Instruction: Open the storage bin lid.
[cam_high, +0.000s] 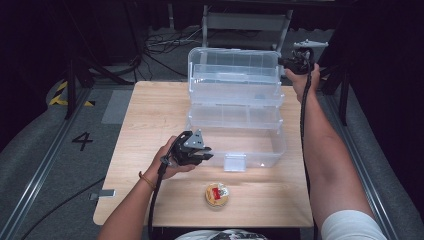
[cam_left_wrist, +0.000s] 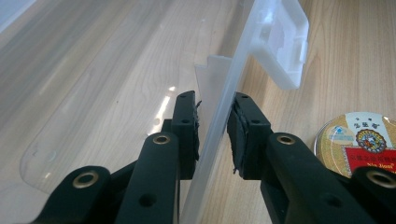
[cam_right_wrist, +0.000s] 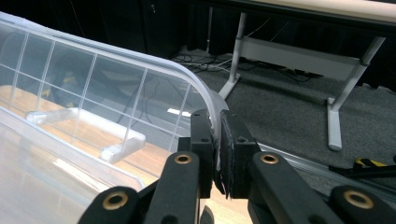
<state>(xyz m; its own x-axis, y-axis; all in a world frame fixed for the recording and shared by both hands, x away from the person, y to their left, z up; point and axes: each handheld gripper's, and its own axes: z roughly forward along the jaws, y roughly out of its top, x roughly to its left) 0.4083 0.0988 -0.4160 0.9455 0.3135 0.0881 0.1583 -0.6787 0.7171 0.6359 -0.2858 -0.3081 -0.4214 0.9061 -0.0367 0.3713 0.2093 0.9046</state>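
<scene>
A clear plastic tiered storage box (cam_high: 235, 107) stands open on the wooden table (cam_high: 145, 120), with its lid (cam_high: 232, 62) raised at the back. My left gripper (cam_high: 199, 152) is at the left part of the bottom bin's front wall (cam_left_wrist: 212, 154), and its jaws are shut on that thin wall (cam_left_wrist: 214, 121). My right gripper (cam_high: 296, 62) is up at the lid's top right corner, shut on the lid's curved rim (cam_right_wrist: 205, 95), which sits between its pads (cam_right_wrist: 217, 140). A round tin (cam_high: 216, 195) with a red and gold label lies in front of the box.
The box's white latch (cam_high: 235, 162) hangs on the front wall, right of my left gripper (cam_left_wrist: 285, 42). The tin (cam_left_wrist: 362, 142) lies close to the right of the left jaws. Behind the table stand a grey frame (cam_right_wrist: 299, 53) and floor cables (cam_high: 160, 47).
</scene>
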